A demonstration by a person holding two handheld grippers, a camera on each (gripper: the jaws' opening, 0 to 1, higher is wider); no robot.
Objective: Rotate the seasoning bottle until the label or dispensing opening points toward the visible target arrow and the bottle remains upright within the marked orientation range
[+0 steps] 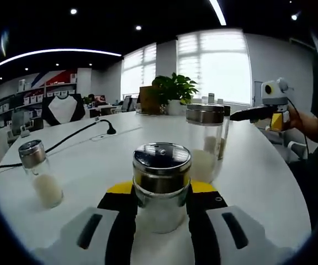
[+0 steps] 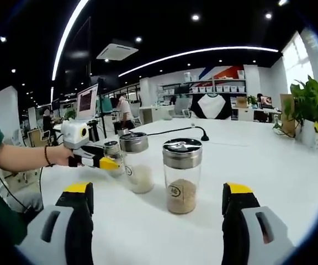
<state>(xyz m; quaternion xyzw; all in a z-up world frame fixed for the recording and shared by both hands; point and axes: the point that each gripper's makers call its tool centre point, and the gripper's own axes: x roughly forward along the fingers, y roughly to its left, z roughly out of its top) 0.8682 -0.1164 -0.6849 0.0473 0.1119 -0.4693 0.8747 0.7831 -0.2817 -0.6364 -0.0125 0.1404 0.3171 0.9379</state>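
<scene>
Left gripper view: the left gripper (image 1: 162, 207), black jaws with yellow tips, is closed on the clear glass seasoning bottle with shiny metal lid (image 1: 162, 185), one jaw on each side of the glass body. Bottle stands upright on the white round table (image 1: 258, 176), at the near edge. White granules show inside the bottle; any label can't be made out.

A second clear glass bottle with metal lid and white powder (image 1: 205, 143) stands just behind it, and a third small glass shaker with white powder (image 1: 39, 172) stands well apart at the view's left. A black cable (image 1: 65, 141) runs across the table. A green potted plant (image 1: 173, 91) sits at the far edge.

Right gripper view: the right gripper (image 2: 158, 221) is wide open and holds nothing. Ahead between its jaws stands a clear glass bottle with brown seasoning and metal lid (image 2: 181, 175), not touched. A person's hand (image 2: 65, 155) holds the left gripper beside the white-powder bottles.
</scene>
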